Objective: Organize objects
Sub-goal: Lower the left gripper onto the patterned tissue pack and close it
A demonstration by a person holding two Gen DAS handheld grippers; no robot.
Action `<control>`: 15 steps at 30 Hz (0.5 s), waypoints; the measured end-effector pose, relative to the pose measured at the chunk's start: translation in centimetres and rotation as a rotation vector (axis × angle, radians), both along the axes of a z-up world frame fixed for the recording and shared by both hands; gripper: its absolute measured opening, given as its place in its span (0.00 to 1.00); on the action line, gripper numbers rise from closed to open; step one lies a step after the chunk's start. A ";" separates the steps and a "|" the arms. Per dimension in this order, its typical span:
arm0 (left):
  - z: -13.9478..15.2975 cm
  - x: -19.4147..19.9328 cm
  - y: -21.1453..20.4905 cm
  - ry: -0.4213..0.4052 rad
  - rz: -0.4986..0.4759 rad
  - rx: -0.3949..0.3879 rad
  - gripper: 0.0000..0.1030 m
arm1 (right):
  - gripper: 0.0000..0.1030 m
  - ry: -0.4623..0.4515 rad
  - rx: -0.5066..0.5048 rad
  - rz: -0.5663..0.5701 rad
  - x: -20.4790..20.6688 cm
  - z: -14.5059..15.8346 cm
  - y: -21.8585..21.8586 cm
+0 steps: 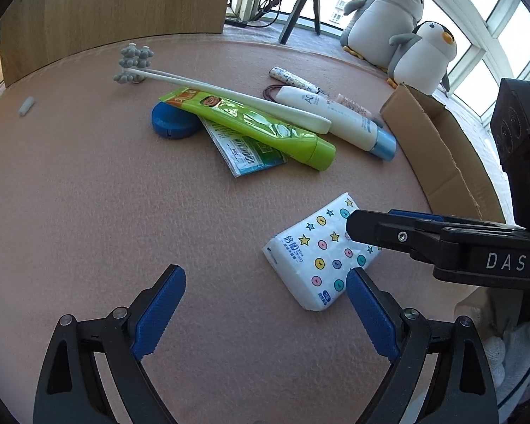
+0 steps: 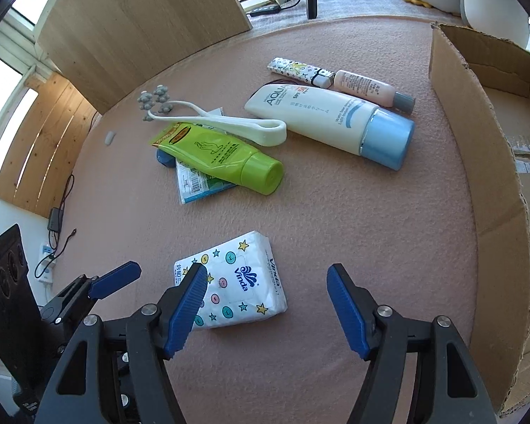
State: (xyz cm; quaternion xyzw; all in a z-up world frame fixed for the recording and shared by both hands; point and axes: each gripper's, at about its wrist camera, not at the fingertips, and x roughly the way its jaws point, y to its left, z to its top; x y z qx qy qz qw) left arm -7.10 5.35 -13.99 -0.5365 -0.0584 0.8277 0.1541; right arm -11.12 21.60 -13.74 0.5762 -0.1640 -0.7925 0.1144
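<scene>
Barely begun, I judge: the cardboard box (image 2: 491,162) looks empty, the tissue pack (image 2: 236,279) and tubes lie on the bench (image 2: 335,229); left claw (image 1: 265,311) and right claw (image 2: 266,304) both gape wide, holding nothing

Glossy plastic green tube (image 2: 222,157) on matt felt table (image 2: 335,229).

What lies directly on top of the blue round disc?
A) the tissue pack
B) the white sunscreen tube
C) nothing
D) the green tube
D: the green tube has its crimped end resting over the blue disc, while the tissue pack lies apart, nearer the cameras.
</scene>
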 end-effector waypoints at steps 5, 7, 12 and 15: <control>-0.5 0.5 0.6 -0.012 -0.004 0.022 0.86 | 0.65 -0.022 -0.005 0.025 -0.3 -0.6 -0.5; -0.7 0.4 0.7 -0.022 -0.001 0.036 0.82 | 0.65 -0.025 -0.004 0.030 -0.4 -0.7 -0.5; -0.9 0.4 1.0 -0.030 -0.005 0.068 0.69 | 0.55 -0.034 -0.012 0.057 -0.6 -0.9 -0.6; -0.9 0.3 1.3 -0.032 -0.010 0.093 0.61 | 0.46 -0.037 -0.036 0.077 -0.6 -0.8 -0.7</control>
